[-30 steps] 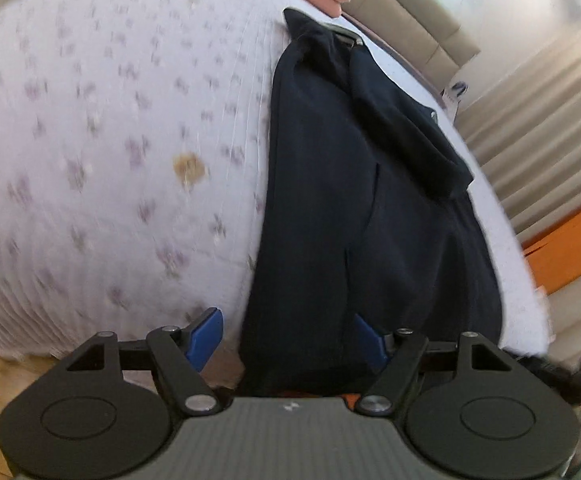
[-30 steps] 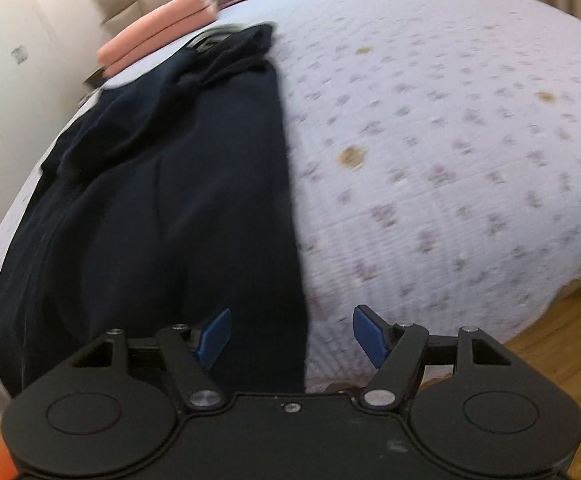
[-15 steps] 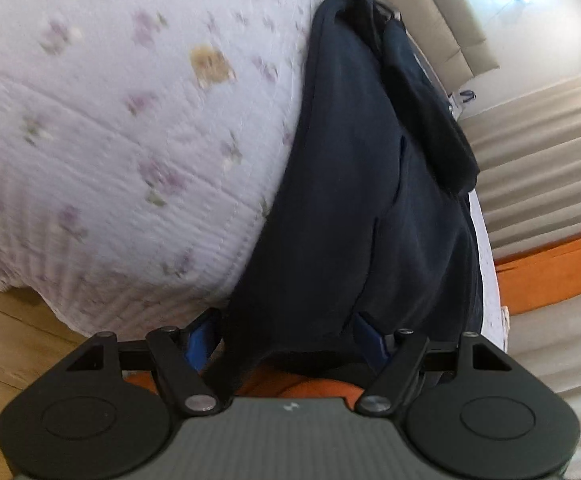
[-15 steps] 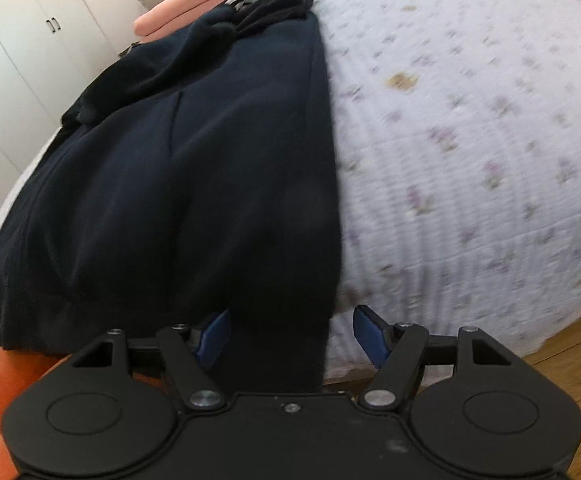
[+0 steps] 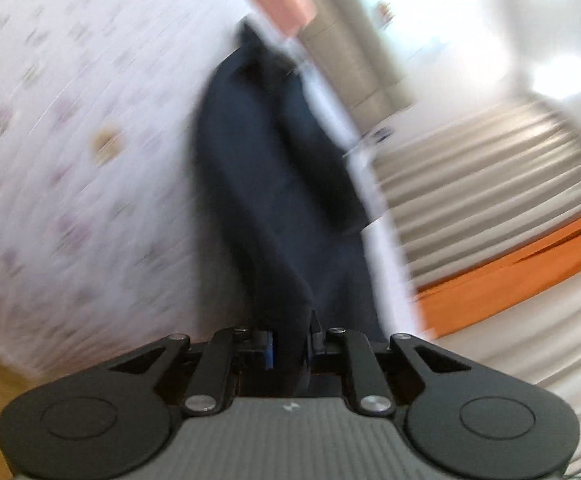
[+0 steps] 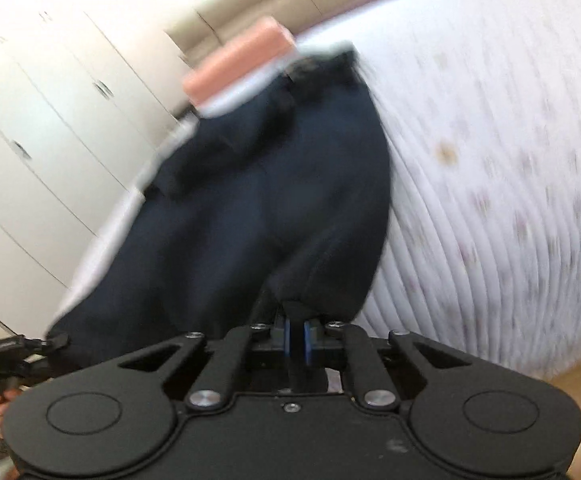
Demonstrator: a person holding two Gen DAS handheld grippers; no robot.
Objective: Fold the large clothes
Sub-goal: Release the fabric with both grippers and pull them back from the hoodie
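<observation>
Left wrist: garment (image 5: pixel 274 184), dark, soft, limp and likely bulky, lies along the bed (image 5: pixel 70 160) edge; left tool (image 5: pixel 290 346) closing on its near hem, a second ago agape

Right wrist: right tool (image 6: pixel 297 340) closing on the hem's other corner, earlier wide; cloth bunches upward

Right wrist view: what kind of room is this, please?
Most likely a bedroom: a bed with a floral quilted bedspread and padded headboard, beside white wardrobe doors, with a dark garment on the bed.
</observation>
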